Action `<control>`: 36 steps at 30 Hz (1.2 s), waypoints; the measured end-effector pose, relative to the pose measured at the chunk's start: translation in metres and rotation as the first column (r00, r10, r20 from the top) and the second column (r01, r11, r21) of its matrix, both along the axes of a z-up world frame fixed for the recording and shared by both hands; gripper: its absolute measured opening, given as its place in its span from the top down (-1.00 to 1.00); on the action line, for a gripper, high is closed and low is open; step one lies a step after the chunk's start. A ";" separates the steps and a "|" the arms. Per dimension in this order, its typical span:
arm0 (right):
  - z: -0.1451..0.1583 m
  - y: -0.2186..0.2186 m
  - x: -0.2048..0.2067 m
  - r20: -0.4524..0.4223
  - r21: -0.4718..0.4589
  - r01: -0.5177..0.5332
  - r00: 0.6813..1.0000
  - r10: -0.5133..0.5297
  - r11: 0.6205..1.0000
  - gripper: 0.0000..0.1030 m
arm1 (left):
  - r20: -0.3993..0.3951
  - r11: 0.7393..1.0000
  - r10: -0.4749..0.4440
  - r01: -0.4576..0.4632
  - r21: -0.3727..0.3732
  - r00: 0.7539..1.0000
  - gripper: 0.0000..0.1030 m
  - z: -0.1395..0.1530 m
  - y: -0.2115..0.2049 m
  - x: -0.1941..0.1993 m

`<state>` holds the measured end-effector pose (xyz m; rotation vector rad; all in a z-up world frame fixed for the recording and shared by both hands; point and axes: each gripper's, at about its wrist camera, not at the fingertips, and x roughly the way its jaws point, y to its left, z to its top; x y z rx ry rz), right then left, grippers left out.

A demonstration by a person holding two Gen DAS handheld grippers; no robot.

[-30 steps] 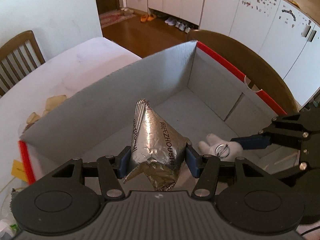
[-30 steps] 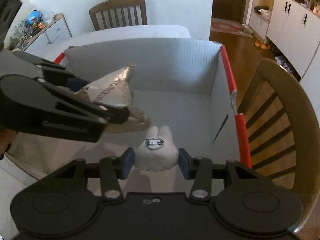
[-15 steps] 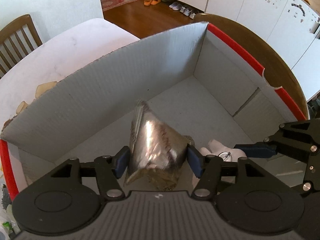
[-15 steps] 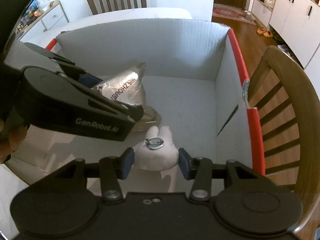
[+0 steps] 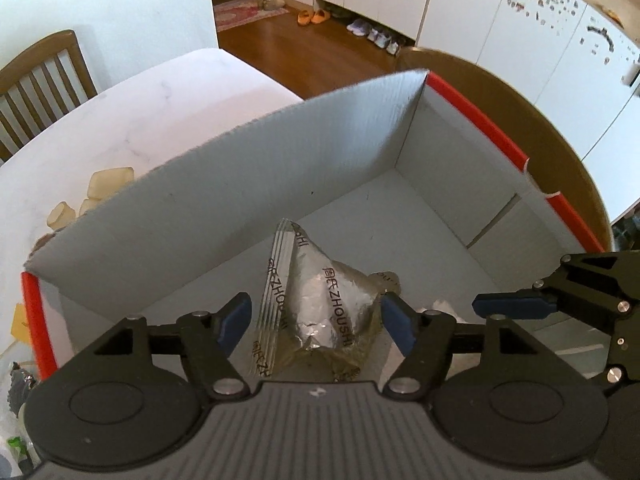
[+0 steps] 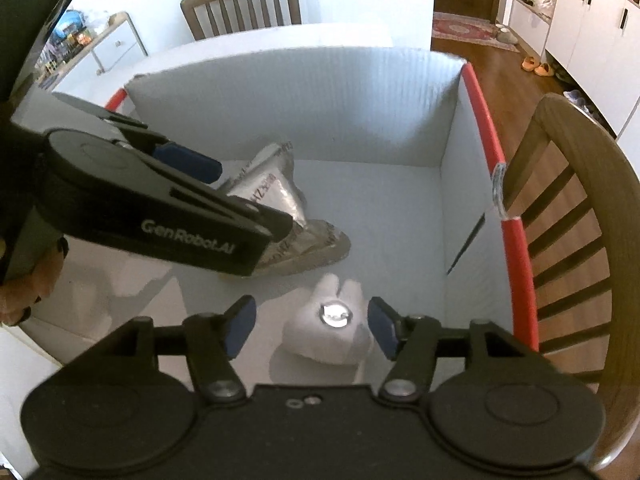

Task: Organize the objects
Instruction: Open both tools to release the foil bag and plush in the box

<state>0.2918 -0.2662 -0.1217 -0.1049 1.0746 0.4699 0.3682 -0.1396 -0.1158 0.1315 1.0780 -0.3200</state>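
Left wrist view: left gripper (image 5: 316, 316) spread wide, blue pads clear on both sides of the silver foil snack pouch (image 5: 320, 300), gripping nothing. Pouch resting on the floor of the white corrugated box (image 5: 224, 208), roughly triangular, long axis running away from the camera, crimped narrow end pointing toward the far wall, broad end nearest the lens. Printed "ZHOUSHI" lettering legible along its face. To the right, right gripper (image 5: 516, 306) reaching into the same box, one blue finger tip close beside the pouch's broad end.

Right wrist view: right gripper (image 6: 312, 322) likewise parted — pads standing off either side of the white plush toy (image 6: 332, 332), not touching it. Toy lying on the box floor near the front, two rounded ear-like lobes pointing away from the camera toward the pouch (image 6: 276, 196), a shiny metal ring (image 6: 335, 314) on top. Left gripper (image 6: 192, 184) cutting across the left of the frame, hiding the pouch's near corner.

Around the box: red edge strips (image 6: 484, 120) on the side rims, white marble-look table (image 5: 132, 120) beneath, pale yellow blocks (image 5: 108, 180) just outside the far wall, wooden chair back (image 6: 568, 208) close against the right side.
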 end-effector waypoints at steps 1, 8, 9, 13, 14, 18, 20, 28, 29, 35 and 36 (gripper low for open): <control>0.003 -0.004 -0.002 0.010 0.005 -0.001 1.000 0.001 1.000 -0.19 | 0.008 1.000 0.003 -0.002 -0.007 1.000 -0.38 0.003 0.002 -0.003; 0.028 -0.008 -0.003 0.064 0.034 0.005 0.998 -0.007 0.999 -0.25 | 0.070 0.999 0.017 -0.014 -0.049 0.997 -0.38 0.028 0.014 -0.024; 0.030 -0.009 -0.003 0.072 0.039 0.007 0.997 -0.010 0.999 -0.26 | 0.081 0.998 0.020 -0.015 -0.056 0.997 -0.38 0.030 0.015 -0.028; 0.049 -0.012 -0.016 0.109 0.059 0.007 0.994 -0.013 0.998 -0.26 | 0.130 0.997 0.021 -0.012 -0.075 0.991 -0.38 0.044 0.022 -0.045; 0.053 -0.012 -0.019 0.120 0.064 0.006 0.993 -0.014 0.998 -0.26 | 0.143 0.997 0.022 -0.011 -0.078 0.990 -0.38 0.047 0.022 -0.048; 0.068 -0.012 -0.032 0.158 0.082 0.007 0.987 -0.020 0.997 -0.27 | 0.185 0.995 0.035 -0.016 -0.103 0.982 -0.38 0.063 0.032 -0.066; 0.075 -0.011 -0.039 0.176 0.091 0.009 0.984 -0.025 0.996 -0.29 | 0.205 0.994 0.043 -0.020 -0.110 0.978 -0.38 0.071 0.038 -0.076; 0.100 0.002 -0.066 0.252 0.123 0.014 0.967 -0.045 0.992 -0.35 | 0.289 0.989 0.080 -0.041 -0.139 0.954 -0.50 0.100 0.068 -0.117; 0.103 0.005 -0.070 0.266 0.125 0.016 0.963 -0.049 0.992 -0.35 | 0.298 0.989 0.082 -0.041 -0.140 0.951 -0.50 0.103 0.071 -0.121; 0.115 0.022 -0.087 0.292 0.156 0.037 0.953 -0.082 0.987 -0.37 | 0.322 0.988 0.089 -0.042 -0.150 0.943 -0.50 0.111 0.098 -0.149; 0.116 0.026 -0.090 0.296 0.158 0.037 0.952 -0.083 0.987 -0.38 | 0.324 0.988 0.090 -0.043 -0.151 0.942 -0.50 0.111 0.102 -0.153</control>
